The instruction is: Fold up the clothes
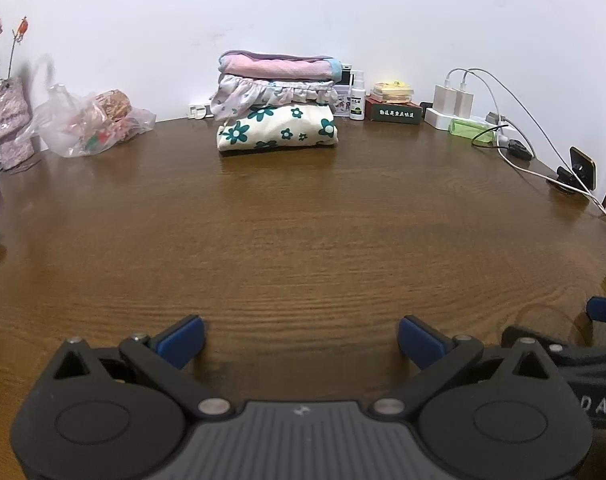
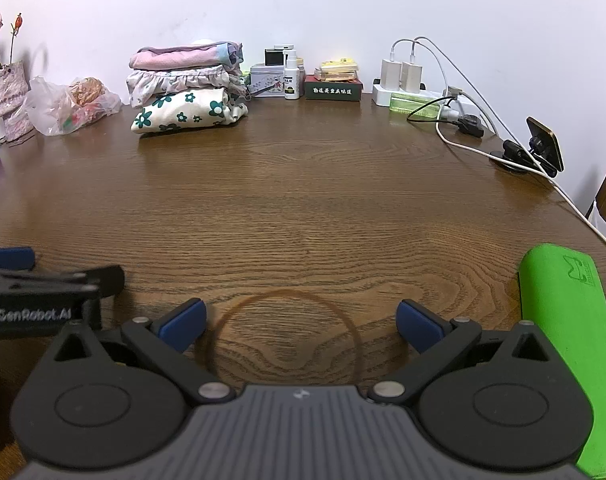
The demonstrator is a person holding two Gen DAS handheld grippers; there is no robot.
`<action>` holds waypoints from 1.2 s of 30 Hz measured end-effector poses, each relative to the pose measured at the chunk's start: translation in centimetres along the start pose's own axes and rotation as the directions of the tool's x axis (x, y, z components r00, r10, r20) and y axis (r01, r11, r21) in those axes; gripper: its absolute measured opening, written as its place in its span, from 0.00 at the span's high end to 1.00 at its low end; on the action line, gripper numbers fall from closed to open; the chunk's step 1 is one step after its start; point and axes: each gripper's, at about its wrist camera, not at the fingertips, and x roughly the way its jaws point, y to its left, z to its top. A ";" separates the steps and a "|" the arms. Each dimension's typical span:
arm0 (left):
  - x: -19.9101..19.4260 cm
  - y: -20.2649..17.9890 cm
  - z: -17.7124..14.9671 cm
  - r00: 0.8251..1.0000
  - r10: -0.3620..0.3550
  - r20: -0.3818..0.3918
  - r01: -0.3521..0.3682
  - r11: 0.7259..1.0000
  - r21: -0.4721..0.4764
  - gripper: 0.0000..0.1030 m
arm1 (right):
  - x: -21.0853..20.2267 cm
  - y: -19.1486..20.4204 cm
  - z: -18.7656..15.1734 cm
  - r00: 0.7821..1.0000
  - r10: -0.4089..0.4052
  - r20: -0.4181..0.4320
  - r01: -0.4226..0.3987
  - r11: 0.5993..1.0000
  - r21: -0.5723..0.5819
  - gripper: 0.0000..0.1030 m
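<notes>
Three folded clothes (image 1: 277, 104) sit stacked at the back of the table (image 1: 303, 220), by the wall. Plastic bag (image 1: 89, 126) to their left, spray bottle (image 1: 357, 98), box (image 1: 393, 112) and chargers (image 1: 453, 100) off right.

Brown wood-grained tabletop (image 1: 303, 216). Stack of folded clothes: pink top garment (image 1: 277, 66); pale lilac ruffled floral garment (image 1: 271, 94); cream garment printed with teal flowers (image 1: 277, 130). Blue pads are seen on both black claws: left claw (image 1: 301, 338), right claw (image 2: 301, 324). Bright green case (image 2: 563, 340).
</notes>
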 end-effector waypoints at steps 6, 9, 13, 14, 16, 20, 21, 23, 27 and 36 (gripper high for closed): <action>-0.8 0.1 -0.6 1.000 0.018 -0.015 -0.018 1.000 -0.007 0.00 | -0.1 0.2 -0.2 1.000 0.000 -0.001 0.000 1.000 0.001 0.01; -1.2 0.1 -0.9 0.999 0.022 -0.031 -0.022 1.000 -0.017 0.00 | -0.3 0.5 -0.5 1.000 -0.003 -0.001 0.003 1.000 0.002 0.01; -1.8 0.3 -1.2 0.998 0.037 -0.047 -0.039 0.998 -0.042 0.00 | -0.7 0.8 -1.0 1.000 0.000 0.000 0.000 1.000 0.000 0.01; -1.9 0.3 -1.3 0.998 0.038 -0.048 -0.040 0.998 -0.044 0.00 | -0.9 0.9 -1.1 1.000 0.001 0.000 -0.001 1.000 -0.001 0.01; -2.0 0.4 -1.3 0.998 0.040 -0.049 -0.043 0.998 -0.046 0.00 | -0.9 0.8 -1.1 1.000 0.001 0.000 -0.001 1.000 0.000 0.01; -1.9 0.4 -1.4 0.998 0.041 -0.048 -0.043 0.998 -0.045 0.00 | -0.9 0.8 -1.1 1.000 0.000 0.000 0.000 1.000 0.001 0.01; -1.8 0.4 -1.4 0.998 0.042 -0.048 -0.044 0.998 -0.045 0.00 | -0.9 0.8 -1.1 1.000 0.000 0.000 0.000 1.000 0.001 0.01; -1.9 0.3 -1.4 0.998 0.043 -0.047 -0.045 0.998 -0.045 0.00 | -0.9 0.8 -1.1 1.000 0.000 0.000 0.000 1.000 0.001 0.01; -1.9 0.3 -1.4 0.998 0.043 -0.047 -0.045 0.998 -0.046 0.00 | -0.9 0.8 -1.1 1.000 -0.002 0.000 0.002 1.000 0.002 0.01; -1.8 0.2 -1.4 0.998 0.051 -0.047 -0.054 0.997 -0.053 0.00 | -0.8 0.8 -1.1 1.000 -0.009 0.001 0.009 1.000 0.007 0.01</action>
